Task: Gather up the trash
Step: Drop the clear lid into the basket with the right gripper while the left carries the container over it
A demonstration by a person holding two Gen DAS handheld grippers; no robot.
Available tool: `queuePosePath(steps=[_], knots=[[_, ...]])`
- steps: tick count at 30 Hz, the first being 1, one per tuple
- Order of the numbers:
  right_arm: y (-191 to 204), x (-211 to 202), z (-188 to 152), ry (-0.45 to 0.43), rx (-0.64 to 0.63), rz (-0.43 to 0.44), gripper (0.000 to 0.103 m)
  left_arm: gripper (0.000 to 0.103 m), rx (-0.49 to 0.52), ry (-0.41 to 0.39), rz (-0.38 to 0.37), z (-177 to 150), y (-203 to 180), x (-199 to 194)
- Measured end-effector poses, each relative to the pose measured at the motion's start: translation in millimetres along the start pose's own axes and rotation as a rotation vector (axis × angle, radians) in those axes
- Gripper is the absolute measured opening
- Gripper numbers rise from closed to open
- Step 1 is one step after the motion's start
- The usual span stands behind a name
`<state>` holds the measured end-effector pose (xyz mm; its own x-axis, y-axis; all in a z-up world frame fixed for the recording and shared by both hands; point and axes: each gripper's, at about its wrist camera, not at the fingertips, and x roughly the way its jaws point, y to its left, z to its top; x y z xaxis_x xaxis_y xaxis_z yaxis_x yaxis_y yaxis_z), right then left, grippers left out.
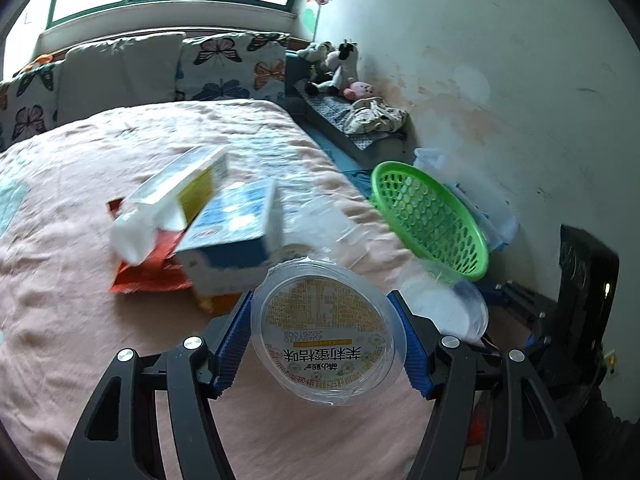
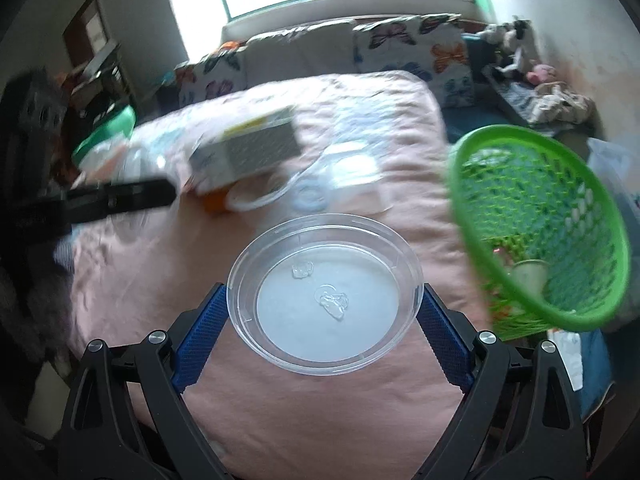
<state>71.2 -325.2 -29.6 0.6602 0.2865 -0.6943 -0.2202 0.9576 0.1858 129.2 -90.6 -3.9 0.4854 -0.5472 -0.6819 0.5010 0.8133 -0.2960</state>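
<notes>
My left gripper (image 1: 326, 312) is shut on a clear plastic cup (image 1: 326, 328) with a yellow printed label, held above the pink bed. My right gripper (image 2: 324, 300) is shut on a clear round plastic lid (image 2: 324, 296), also above the bed; the lid shows in the left wrist view (image 1: 444, 306) too. A green mesh basket (image 1: 430, 218) sits tilted at the bed's right edge, to the right of both grippers; in the right wrist view (image 2: 540, 224) it holds some trash. Boxes (image 1: 232, 224) and a red packet (image 1: 148, 272) lie on the bed ahead.
The pink bedspread (image 1: 80, 340) fills the foreground. Clear plastic packaging (image 2: 344, 176) lies mid-bed. Butterfly pillows (image 1: 232, 64) line the headboard. A bench with stuffed toys (image 1: 336, 68) and clothes stands along the right wall. The left gripper's arm (image 2: 120, 198) crosses the right wrist view's left side.
</notes>
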Motion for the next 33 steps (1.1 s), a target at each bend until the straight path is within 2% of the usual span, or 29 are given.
queuePosePath(steps=[7, 10, 15, 25, 33], knots=[[-74, -10, 19, -0.036, 0.103, -0.126, 0.092, 0.064, 0.045, 0.003, -0.018, 24, -29, 15], [-108, -6, 22, -0.023, 0.152, -0.174, 0.092, 0.064, 0.057, 0.005, -0.02, 35, -39, 22], [-149, 7, 19, 0.015, 0.211, -0.201, 0.092, 0.064, 0.075, 0.018, -0.02, 53, -55, 39], [-183, 16, 12, 0.02, 0.269, -0.188, 0.093, 0.064, 0.107, 0.063, -0.017, 79, -84, 79], [-188, -6, 4, -0.026, 0.288, -0.19, 0.094, 0.064, 0.133, 0.111, -0.042, 95, -113, 120]])
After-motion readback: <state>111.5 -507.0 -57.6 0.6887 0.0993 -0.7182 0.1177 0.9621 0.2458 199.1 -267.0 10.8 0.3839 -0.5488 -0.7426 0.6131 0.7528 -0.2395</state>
